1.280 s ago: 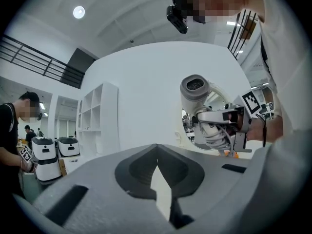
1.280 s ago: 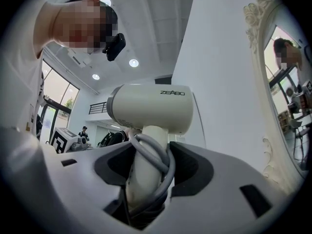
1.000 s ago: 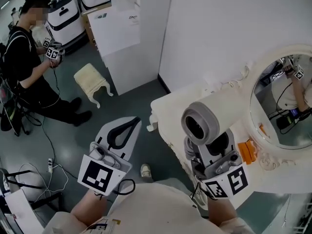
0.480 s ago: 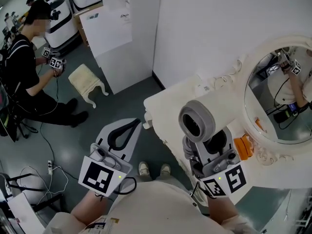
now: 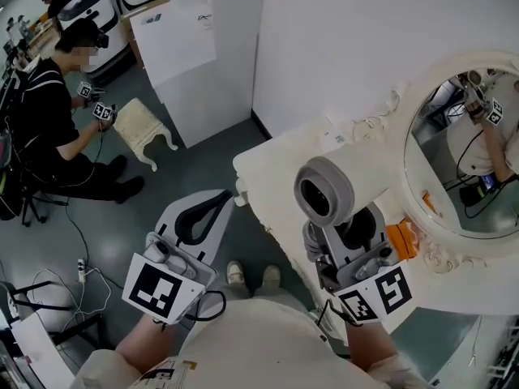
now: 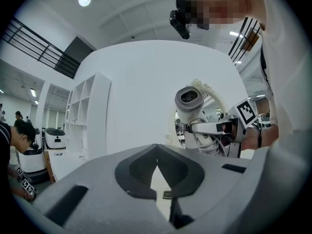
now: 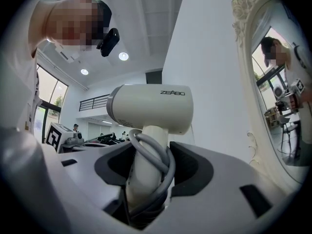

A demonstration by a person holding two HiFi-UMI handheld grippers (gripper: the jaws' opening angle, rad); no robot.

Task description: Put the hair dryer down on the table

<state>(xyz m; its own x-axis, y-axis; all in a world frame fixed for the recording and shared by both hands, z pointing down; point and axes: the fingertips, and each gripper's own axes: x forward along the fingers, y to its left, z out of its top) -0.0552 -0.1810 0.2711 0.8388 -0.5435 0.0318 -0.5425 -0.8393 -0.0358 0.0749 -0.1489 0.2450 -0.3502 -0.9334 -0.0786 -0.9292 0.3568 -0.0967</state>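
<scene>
A white and grey hair dryer (image 5: 326,191) stands upright over the front left part of the white dressing table (image 5: 272,177), its nozzle pointing up at the head camera. My right gripper (image 5: 350,232) is shut on its handle, and the grey cord (image 7: 163,172) is wound round that handle between the jaws. The dryer body (image 7: 151,108) sits above the right gripper (image 7: 148,150) and carries a printed brand name. My left gripper (image 5: 217,207) hangs over the floor to the left of the table, shut with nothing in it. From the left gripper (image 6: 157,152) the dryer (image 6: 189,100) shows to the right.
An ornate oval mirror (image 5: 462,152) stands on the table at the right, with an orange item (image 5: 401,241) at its base. A white wall rises behind the table. On the floor at the left are a seated person (image 5: 49,120), a cream stool (image 5: 144,128), a white cabinet (image 5: 195,63) and cables (image 5: 81,274).
The right gripper with the dryer has edged slightly left and up in the view. The left gripper has hardly moved. Both grips are unchanged.
</scene>
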